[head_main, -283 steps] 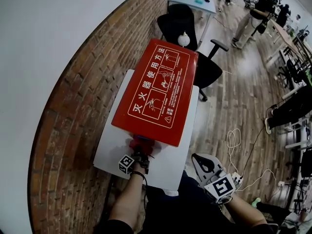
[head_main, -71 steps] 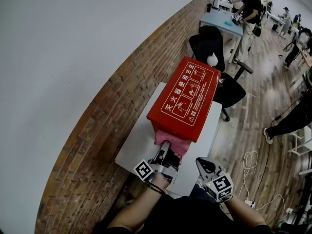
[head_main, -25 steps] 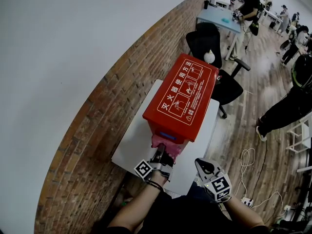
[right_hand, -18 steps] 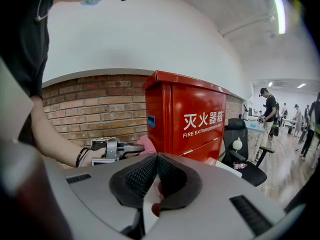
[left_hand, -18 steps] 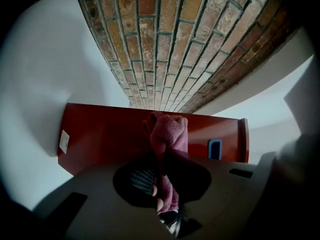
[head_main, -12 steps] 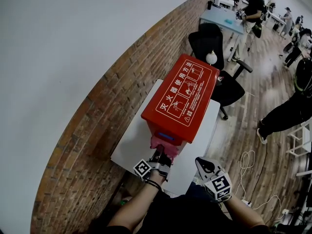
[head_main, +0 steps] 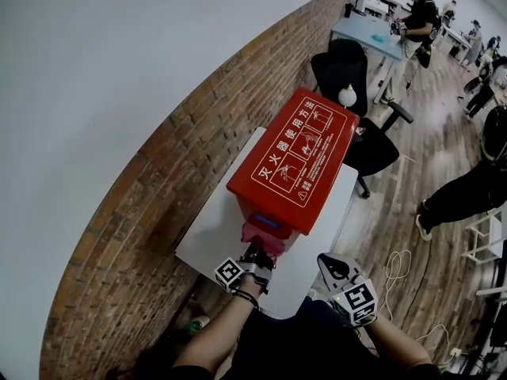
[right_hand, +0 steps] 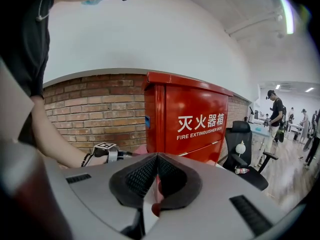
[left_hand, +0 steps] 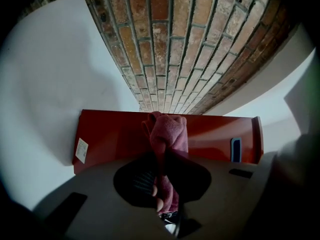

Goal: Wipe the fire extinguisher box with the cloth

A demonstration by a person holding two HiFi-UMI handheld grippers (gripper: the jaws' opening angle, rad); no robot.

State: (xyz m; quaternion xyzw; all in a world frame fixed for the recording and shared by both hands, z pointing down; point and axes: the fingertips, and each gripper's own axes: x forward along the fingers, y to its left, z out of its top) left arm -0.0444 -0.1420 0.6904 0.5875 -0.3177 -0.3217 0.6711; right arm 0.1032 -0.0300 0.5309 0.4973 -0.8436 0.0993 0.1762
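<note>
The red fire extinguisher box [head_main: 290,159] stands on a small white table [head_main: 214,232] by the brick wall. A pink cloth [head_main: 262,240] is pressed against the low part of its near end face, under a small blue handle [head_main: 268,222]. My left gripper [head_main: 255,257] is shut on the cloth. In the left gripper view the cloth [left_hand: 166,132] bunches up between the jaws against the box [left_hand: 210,136]. My right gripper [head_main: 329,264] hangs shut and empty right of the table; its view shows the box front [right_hand: 196,121] and the left gripper [right_hand: 107,151].
A black office chair [head_main: 354,109] stands just behind the table. The brick wall [head_main: 150,188] runs along the left. A desk [head_main: 371,32] and several people are farther back and at the right. Cables [head_main: 396,264] lie on the wood floor, and a green bottle [head_main: 195,322] lies below the table.
My left gripper has slid the cloth a little lower on the box's near end face. The right gripper has stayed where it was.
</note>
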